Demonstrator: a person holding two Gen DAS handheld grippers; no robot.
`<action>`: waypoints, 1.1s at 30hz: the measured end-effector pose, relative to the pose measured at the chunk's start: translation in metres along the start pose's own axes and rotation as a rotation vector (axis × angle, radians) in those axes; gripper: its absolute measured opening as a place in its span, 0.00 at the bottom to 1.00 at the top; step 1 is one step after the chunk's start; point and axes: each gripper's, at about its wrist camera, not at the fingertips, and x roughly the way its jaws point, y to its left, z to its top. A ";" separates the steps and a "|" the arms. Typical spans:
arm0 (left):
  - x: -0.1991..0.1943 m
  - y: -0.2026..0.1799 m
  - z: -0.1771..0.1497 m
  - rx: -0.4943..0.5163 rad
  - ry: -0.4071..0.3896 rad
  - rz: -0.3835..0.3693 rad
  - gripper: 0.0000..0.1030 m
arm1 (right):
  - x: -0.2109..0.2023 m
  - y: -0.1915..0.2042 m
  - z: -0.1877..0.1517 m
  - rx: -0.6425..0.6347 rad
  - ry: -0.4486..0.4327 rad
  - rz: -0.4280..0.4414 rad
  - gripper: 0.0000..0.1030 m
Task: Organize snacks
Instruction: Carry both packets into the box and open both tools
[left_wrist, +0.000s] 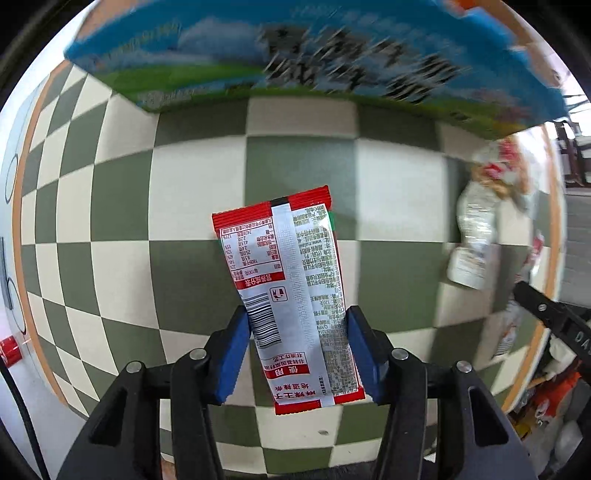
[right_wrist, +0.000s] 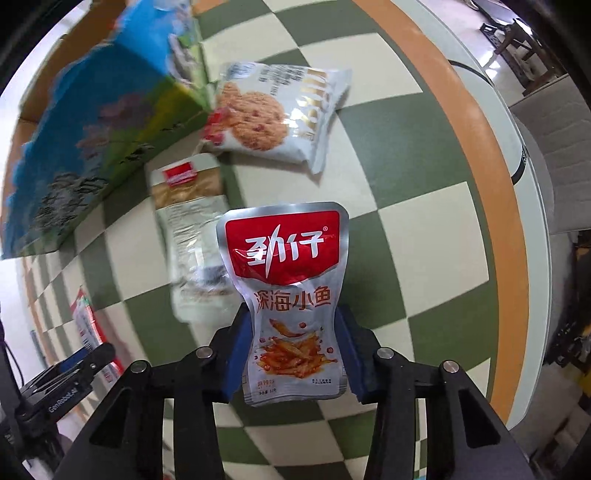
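My left gripper (left_wrist: 297, 347) is shut on a red and white snack packet (left_wrist: 291, 291), held back side up above the checkered cloth. My right gripper (right_wrist: 293, 350) is shut on a silver fish snack pouch (right_wrist: 290, 295) with a red label, pinched at its waist. A blue and green box (left_wrist: 295, 59) lies along the top of the left wrist view; the same box (right_wrist: 92, 147) sits at the upper left of the right wrist view. A cookie packet (right_wrist: 277, 110) and a clear wrapped snack (right_wrist: 192, 236) lie on the cloth beside it.
The round table has a green and cream checkered cloth (left_wrist: 184, 206) with an orange rim (right_wrist: 491, 184). Loose packets (left_wrist: 476, 236) lie at the right of the left wrist view. The left gripper's body (right_wrist: 66, 384) shows at the lower left of the right wrist view.
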 end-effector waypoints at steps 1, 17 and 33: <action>-0.009 -0.006 -0.002 0.008 -0.013 -0.009 0.48 | -0.006 0.002 -0.005 -0.007 -0.005 0.021 0.45; -0.163 0.013 0.105 0.104 -0.262 -0.107 0.48 | -0.164 0.089 0.032 -0.154 -0.162 0.278 0.45; -0.130 0.076 0.294 0.027 -0.129 0.067 0.49 | -0.161 0.176 0.196 -0.215 -0.194 0.100 0.46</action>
